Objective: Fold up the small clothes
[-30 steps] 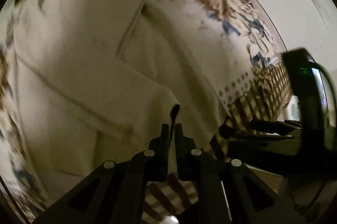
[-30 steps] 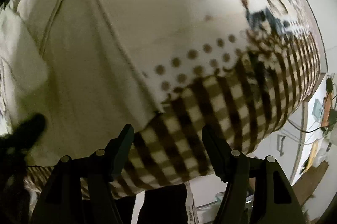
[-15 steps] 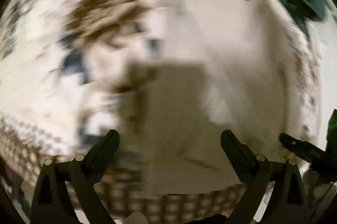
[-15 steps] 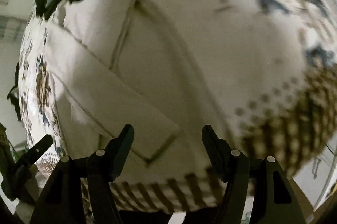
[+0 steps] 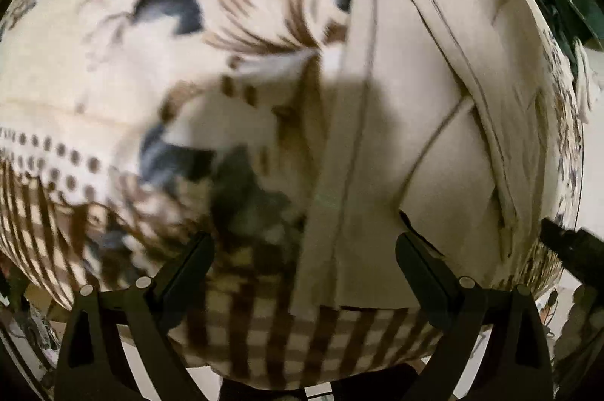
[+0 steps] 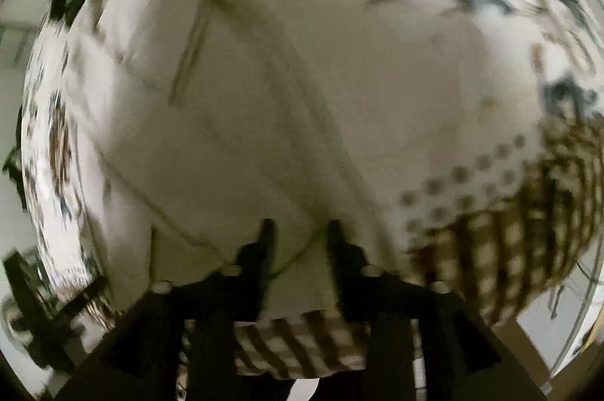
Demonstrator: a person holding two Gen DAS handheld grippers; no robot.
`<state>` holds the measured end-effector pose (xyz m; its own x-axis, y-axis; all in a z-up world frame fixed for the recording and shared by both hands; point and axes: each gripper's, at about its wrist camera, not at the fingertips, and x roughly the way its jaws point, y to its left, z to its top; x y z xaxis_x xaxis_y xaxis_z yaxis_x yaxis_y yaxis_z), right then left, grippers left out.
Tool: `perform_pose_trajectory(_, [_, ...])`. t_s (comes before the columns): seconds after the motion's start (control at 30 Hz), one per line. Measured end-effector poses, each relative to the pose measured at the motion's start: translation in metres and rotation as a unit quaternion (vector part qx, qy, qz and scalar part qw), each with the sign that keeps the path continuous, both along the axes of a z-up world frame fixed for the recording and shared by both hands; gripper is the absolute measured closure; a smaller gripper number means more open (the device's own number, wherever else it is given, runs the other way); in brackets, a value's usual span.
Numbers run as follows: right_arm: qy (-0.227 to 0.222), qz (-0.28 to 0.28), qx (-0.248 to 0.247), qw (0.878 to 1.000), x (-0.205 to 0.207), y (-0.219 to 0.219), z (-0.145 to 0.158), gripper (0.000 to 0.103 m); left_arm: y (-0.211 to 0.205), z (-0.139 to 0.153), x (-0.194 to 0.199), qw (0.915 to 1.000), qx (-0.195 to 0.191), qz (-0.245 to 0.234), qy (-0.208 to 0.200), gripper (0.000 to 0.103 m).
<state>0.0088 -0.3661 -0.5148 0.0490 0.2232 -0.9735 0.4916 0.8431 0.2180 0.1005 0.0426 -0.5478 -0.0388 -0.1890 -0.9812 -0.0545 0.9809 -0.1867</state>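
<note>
Left gripper (image 5: 304,246) hovering, jaws wide apart, over cream garment (image 5: 434,121); right gripper (image 6: 298,231) jaws narrowed, seemingly pinching garment's edge, likely for folding over.

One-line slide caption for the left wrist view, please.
Open left gripper above a cream garment lying on a patterned blanket.
</note>
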Motion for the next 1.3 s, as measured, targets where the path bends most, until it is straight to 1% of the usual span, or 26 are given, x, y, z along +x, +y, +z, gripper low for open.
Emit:
perform_pose_trajectory(0.03, [0.011,-0.010,-0.019,1.000,-0.011,-0.021,0.003,0.061,-0.008,-0.003,-0.004,1.0000,-0.001,-0.003,0.003,0.005])
perform_pose_trajectory(0.07, [0.020,-0.011,-0.029,0.999,-0.009,-0.031,0.004,0.060,-0.012,-0.005,-0.008,0.9999,-0.013,-0.003,0.006,0.005])
perform_pose_trajectory(0.13, [0.037,-0.021,-0.019,0.999,-0.025,-0.058,-0.002,0.060,-0.024,-0.010,-0.015,0.9995,-0.030,-0.005,0.011,0.006])
perform_pose_trajectory(0.2, [0.052,-0.034,0.017,0.998,-0.040,-0.078,-0.011,0.060,-0.034,-0.014,-0.025,0.9982,-0.056,-0.006,0.020,0.025])
perform_pose_trajectory(0.23, [0.052,-0.044,0.055,0.996,-0.051,-0.089,-0.016,0.060,-0.041,-0.017,-0.026,0.9978,-0.061,-0.005,0.024,0.050])
perform_pose_trajectory(0.27, [0.054,-0.049,0.074,0.995,-0.049,-0.087,-0.021,0.060,-0.047,-0.021,-0.027,0.9973,-0.067,-0.003,0.031,0.075])
perform_pose_trajectory(0.33, [0.058,-0.065,0.113,0.990,-0.061,-0.090,-0.031,0.059,-0.050,-0.023,-0.033,0.9967,-0.073,0.005,0.036,0.093])
perform_pose_trajectory(0.37, [0.057,-0.069,0.122,0.988,-0.067,-0.091,-0.034,0.059,-0.051,-0.021,-0.038,0.9963,-0.079,0.012,0.031,0.099])
perform_pose_trajectory(0.4, [0.054,-0.073,0.125,0.988,-0.070,-0.095,-0.035,0.059,-0.052,-0.019,-0.042,0.9963,-0.081,0.015,0.025,0.099])
perform_pose_trajectory(0.43, [0.041,-0.078,0.126,0.988,-0.078,-0.102,-0.032,0.064,-0.051,-0.017,-0.045,0.9963,-0.082,0.017,0.023,0.099])
perform_pose_trajectory(0.47, [0.026,-0.082,0.125,0.988,-0.088,-0.107,-0.030,0.075,-0.050,-0.015,-0.047,0.9961,-0.083,0.019,0.021,0.099])
perform_pose_trajectory(0.5, [0.020,-0.081,0.118,0.990,-0.092,-0.106,-0.026,0.100,-0.048,-0.013,-0.050,0.9959,-0.086,0.021,0.018,0.099])
perform_pose_trajectory(0.63, [-0.001,-0.084,0.107,0.991,-0.117,-0.126,-0.010,0.100,-0.035,-0.004,-0.054,0.9937,-0.102,0.043,0.020,0.099])
perform_pose_trajectory(0.67, [-0.005,-0.085,0.109,0.990,-0.115,-0.126,-0.004,0.100,-0.033,0.000,-0.057,0.9921,-0.111,0.055,0.022,0.100])
perform_pose_trajectory(0.73, [-0.016,-0.087,0.115,0.990,-0.116,-0.130,0.006,0.100,-0.025,0.009,-0.045,0.9889,-0.126,0.076,0.023,0.100])
perform_pose_trajectory(0.77, [-0.021,-0.087,0.119,0.989,-0.103,-0.119,0.011,0.100,-0.022,0.015,-0.043,0.9867,-0.136,0.086,0.023,0.100])
perform_pose_trajectory(0.83, [-0.034,-0.083,0.123,0.988,-0.096,-0.117,0.024,0.100,-0.017,0.023,-0.034,0.9823,-0.154,0.104,0.021,0.100])
perform_pose_trajectory(0.87, [-0.041,-0.081,0.123,0.988,-0.072,-0.109,0.028,0.100,-0.015,0.028,-0.025,0.9799,-0.163,0.113,0.021,0.100])
perform_pose_trajectory(0.93, [-0.060,-0.069,0.120,0.989,-0.054,-0.118,0.043,0.100,-0.014,0.033,0.004,0.9746,-0.182,0.129,0.017,0.100])
perform_pose_trajectory(0.97, [-0.065,-0.066,0.118,0.989,-0.038,-0.116,0.043,0.100,-0.015,0.037,0.017,0.9724,-0.188,0.138,0.009,0.100])
perform_pose_trajectory(1.03, [-0.078,-0.051,0.112,0.989,-0.012,-0.128,0.047,0.100,0.002,0.040,0.045,0.9686,-0.199,0.150,-0.003,0.100])
perform_pose_trajectory(1.1, [-0.087,-0.039,0.096,0.991,0.025,-0.116,0.044,0.100,0.001,0.040,0.074,0.9660,-0.200,0.163,-0.023,0.100])
perform_pose_trajectory(1.17, [-0.094,-0.028,0.089,0.991,0.064,-0.111,0.035,0.100,0.006,0.033,0.102,0.9612,-0.205,0.182,-0.027,0.099])
perform_pose_trajectory(1.2, [-0.096,-0.026,0.088,0.991,0.082,-0.109,0.032,0.100,0.005,0.022,0.120,0.9575,-0.213,0.192,-0.025,0.099])
perform_pose_trajectory(1.27, [-0.101,-0.027,0.098,0.990,0.114,-0.105,0.021,0.100,0.004,0.009,0.140,0.9524,-0.223,0.208,-0.008,0.096])
perform_pose_trajectory(1.3, [-0.104,-0.028,0.102,0.989,0.124,-0.107,0.018,0.098,0.010,-0.002,0.149,0.9423,-0.244,0.229,0.005,0.093])
